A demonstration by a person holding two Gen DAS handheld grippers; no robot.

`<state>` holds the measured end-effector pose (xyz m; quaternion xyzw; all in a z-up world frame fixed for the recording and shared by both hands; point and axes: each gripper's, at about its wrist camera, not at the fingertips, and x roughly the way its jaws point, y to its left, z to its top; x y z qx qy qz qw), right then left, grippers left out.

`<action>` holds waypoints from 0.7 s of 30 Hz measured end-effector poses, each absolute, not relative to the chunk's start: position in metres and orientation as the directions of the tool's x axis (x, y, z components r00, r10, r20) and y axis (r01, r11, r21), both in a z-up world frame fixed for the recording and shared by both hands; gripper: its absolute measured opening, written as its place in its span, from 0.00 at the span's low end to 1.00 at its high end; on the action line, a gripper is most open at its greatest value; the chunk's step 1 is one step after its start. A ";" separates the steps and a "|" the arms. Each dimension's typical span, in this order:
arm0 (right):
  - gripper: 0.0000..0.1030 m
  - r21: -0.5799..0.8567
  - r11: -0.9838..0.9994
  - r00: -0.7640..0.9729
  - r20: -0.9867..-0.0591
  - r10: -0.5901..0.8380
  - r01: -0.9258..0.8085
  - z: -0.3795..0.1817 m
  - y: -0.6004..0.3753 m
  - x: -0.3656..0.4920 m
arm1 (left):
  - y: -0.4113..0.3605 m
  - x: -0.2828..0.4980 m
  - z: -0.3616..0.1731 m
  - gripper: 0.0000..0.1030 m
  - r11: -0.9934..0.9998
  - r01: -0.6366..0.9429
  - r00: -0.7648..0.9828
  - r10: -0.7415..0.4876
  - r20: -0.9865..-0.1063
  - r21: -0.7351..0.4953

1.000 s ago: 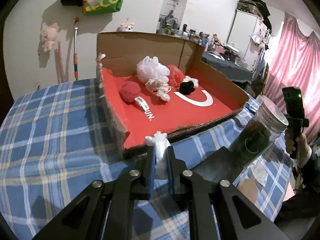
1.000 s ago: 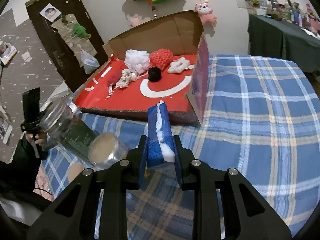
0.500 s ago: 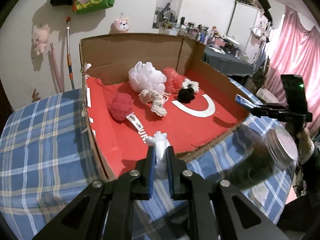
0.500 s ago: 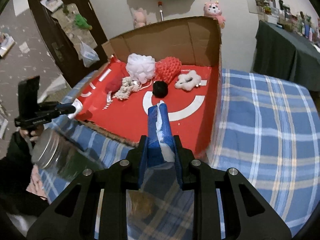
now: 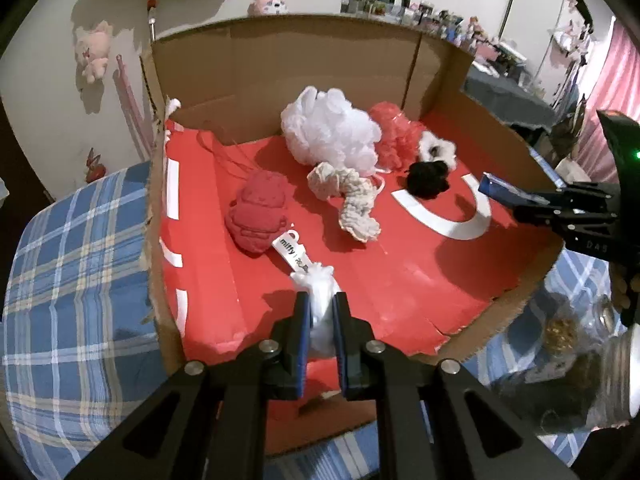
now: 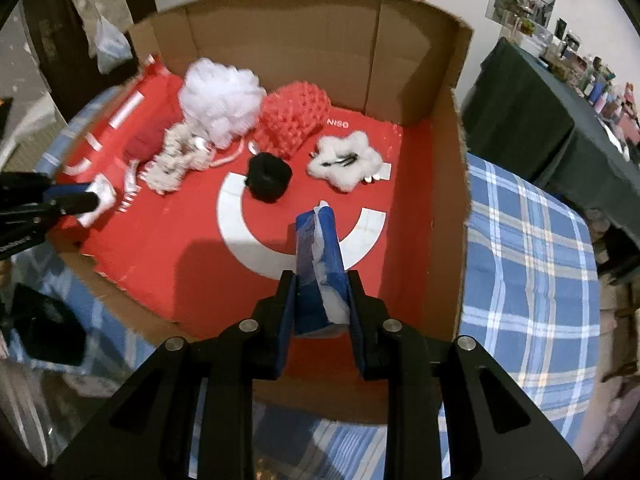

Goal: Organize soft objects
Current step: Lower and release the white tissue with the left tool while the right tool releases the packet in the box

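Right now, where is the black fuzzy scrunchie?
The black scrunchie lies on the red floor of the cardboard box, toward the back at the middle, at the white arc's left tip, between the red pom-pom and the white star-shaped plush.

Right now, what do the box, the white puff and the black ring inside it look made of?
Box: corrugated cardboard, raw brown walls with torn edges, glossy red printed floor.
White puff: gathered nylon-like mesh, frilly and matte, probably a bath pouf.
Black ring: fuzzy fabric, likely a plush scrunchie.
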<state>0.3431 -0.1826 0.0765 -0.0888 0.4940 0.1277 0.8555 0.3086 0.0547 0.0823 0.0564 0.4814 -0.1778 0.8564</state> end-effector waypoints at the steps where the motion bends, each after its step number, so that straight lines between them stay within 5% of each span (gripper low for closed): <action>1: 0.23 -0.045 0.953 0.479 -0.871 0.110 -0.300 0.074 -0.181 0.346 | 0.053 0.310 0.081 0.12 0.933 0.355 0.472 -0.240 -0.848 -0.067; 21: 0.23 -0.182 0.927 0.452 -0.892 -0.016 -0.327 0.053 -0.167 0.362 | 0.049 0.319 0.071 0.16 0.940 0.341 0.460 -0.178 -0.870 -0.012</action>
